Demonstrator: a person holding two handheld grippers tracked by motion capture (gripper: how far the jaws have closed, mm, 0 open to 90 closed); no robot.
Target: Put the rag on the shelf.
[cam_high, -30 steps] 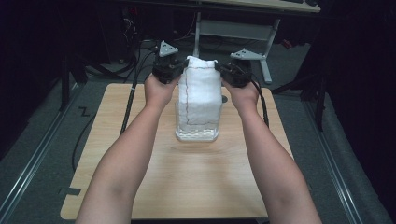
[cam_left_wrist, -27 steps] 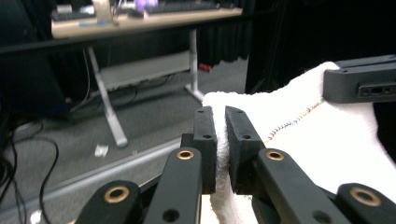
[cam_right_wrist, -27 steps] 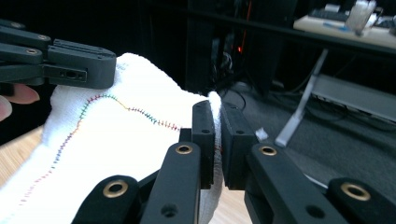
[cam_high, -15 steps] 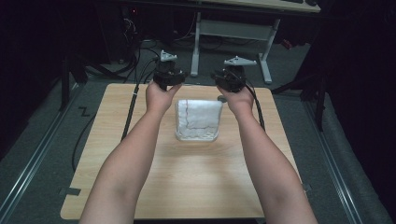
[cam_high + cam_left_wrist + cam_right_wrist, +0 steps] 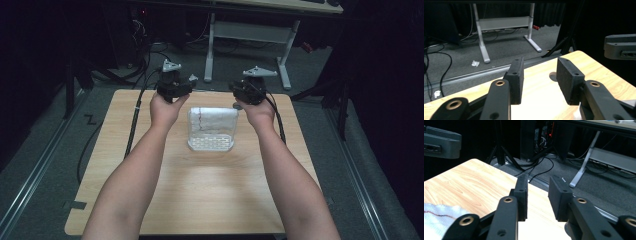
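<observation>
White cloth (image 5: 213, 121) is seated in the basket (image 5: 210, 145) on the table (image 5: 210, 195), between both units. Left hand-held gripper (image 5: 181, 90) and right hand-held gripper (image 5: 239, 92) have just been opening, nothing between jaws; only withdrawal judged left.

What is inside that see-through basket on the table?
A white cloth with a dark red stitched line fills the clear perforated basket. Anything beneath the cloth is covered. Both grippers, left and right, hang open beside it.

White cloth (image 5: 212, 120) with dark red line, clear perforated basket (image 5: 211, 144), light wood table (image 5: 210, 195)
</observation>
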